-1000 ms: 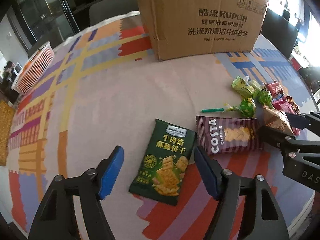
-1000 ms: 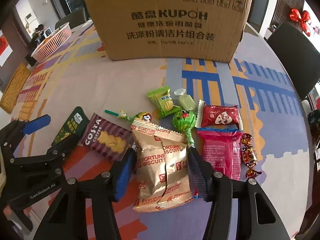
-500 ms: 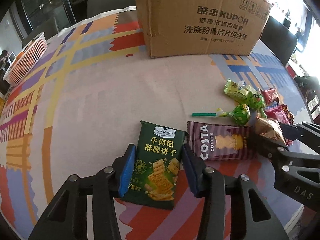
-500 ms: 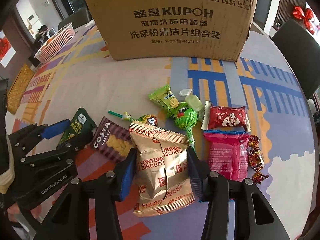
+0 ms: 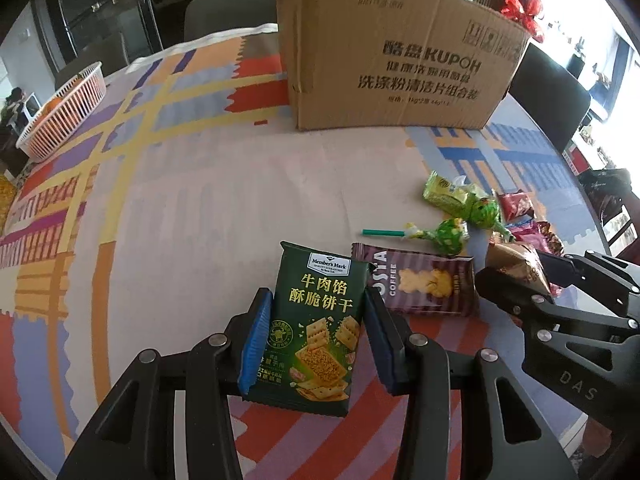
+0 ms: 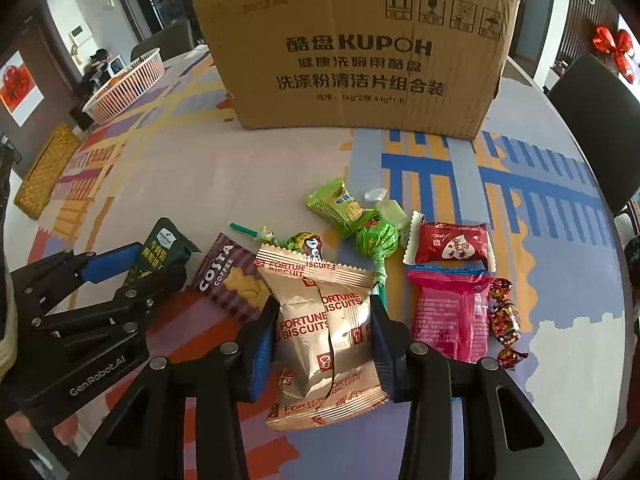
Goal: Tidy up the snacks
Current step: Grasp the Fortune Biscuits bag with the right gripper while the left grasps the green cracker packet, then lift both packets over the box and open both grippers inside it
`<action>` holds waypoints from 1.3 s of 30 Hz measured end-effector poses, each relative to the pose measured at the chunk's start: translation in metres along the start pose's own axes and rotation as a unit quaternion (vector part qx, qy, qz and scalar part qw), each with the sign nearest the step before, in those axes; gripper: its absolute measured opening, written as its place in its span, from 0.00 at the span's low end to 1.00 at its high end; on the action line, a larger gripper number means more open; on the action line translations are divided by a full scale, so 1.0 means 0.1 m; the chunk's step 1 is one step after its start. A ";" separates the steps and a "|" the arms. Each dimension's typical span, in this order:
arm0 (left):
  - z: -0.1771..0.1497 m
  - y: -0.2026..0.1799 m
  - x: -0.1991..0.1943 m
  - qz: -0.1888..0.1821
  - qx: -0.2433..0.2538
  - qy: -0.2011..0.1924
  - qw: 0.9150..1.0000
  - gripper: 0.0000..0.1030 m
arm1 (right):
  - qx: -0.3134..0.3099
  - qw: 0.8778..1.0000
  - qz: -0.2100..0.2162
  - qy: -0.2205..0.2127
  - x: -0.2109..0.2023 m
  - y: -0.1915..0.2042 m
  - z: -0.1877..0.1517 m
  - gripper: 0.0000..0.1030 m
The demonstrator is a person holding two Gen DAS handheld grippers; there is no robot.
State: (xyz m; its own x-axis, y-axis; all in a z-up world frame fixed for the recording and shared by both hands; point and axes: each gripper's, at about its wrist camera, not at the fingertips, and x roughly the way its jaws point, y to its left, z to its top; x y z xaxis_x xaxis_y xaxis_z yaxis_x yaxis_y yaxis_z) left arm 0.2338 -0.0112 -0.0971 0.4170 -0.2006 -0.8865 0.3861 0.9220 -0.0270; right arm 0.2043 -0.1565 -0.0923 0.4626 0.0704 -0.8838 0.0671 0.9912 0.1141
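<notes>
Though gripped, cracker pack (image 5: pixel 316 332) between tool (image 5: pixel 318 338) pads.

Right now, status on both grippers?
Left gripper shut on green pack. Right gripper shut on gold pack. Box ahead, path open.

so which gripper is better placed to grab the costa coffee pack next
Neither is free: the left gripper is shut on the green cracker pack, the right gripper on the fortune biscuits bag. The costa pack lies between them.

Behind the Costa packet (image 6: pixel 230 280), a cardboard box (image 6: pixel 360 64) on the counter (image 6: pixel 248 168). Left of it, cracker packet (image 5: pixel 316 332); right, Fortune Biscuits bag (image 6: pixel 326 340).
</notes>
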 end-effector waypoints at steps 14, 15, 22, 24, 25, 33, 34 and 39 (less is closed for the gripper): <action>0.13 -0.22 -0.56 0.010 0.004 -0.066 0.998 0.44 | -0.015 0.998 0.000 -0.064 -0.52 -0.08 0.04 0.41; 0.15 -0.24 -0.61 0.009 0.005 -0.072 0.997 0.44 | -0.015 0.997 0.000 -0.071 -0.57 -0.09 0.05 0.41; 0.35 -0.34 -0.84 0.014 0.009 -0.102 0.995 0.44 | -0.016 0.995 0.000 -0.102 -0.84 -0.18 0.19 0.41; 0.43 -0.36 -0.89 0.015 0.009 -0.109 0.994 0.44 | -0.016 0.994 -0.002 -0.109 -0.89 -0.20 0.25 0.41; 0.47 -0.37 -0.91 0.015 0.009 -0.113 0.993 0.44 | -0.016 0.994 -0.003 -0.112 -0.91 -0.22 0.28 0.41; 0.84 -0.45 -1.01 0.015 0.013 -0.138 0.990 0.44 | -0.007 0.991 -0.003 -0.131 -1.02 -0.36 0.56 0.41; 0.89 -0.46 -1.01 0.015 0.013 -0.141 0.990 0.44 | -0.005 0.991 -0.004 -0.133 -1.03 -0.38 0.60 0.41; 1.11 -0.46 -1.00 0.013 0.015 -0.146 0.989 0.44 | 0.000 0.989 -0.009 -0.147 -1.08 -0.45 0.82 0.41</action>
State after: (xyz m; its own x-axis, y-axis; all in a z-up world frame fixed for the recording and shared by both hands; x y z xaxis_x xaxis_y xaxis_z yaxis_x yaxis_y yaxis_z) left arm 0.2656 -0.0707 0.0445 0.6458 -0.2676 -0.7151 0.3940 0.9191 0.0119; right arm 0.2243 -0.2181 0.0352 0.6980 0.0164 -0.7159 0.0778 0.9921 0.0986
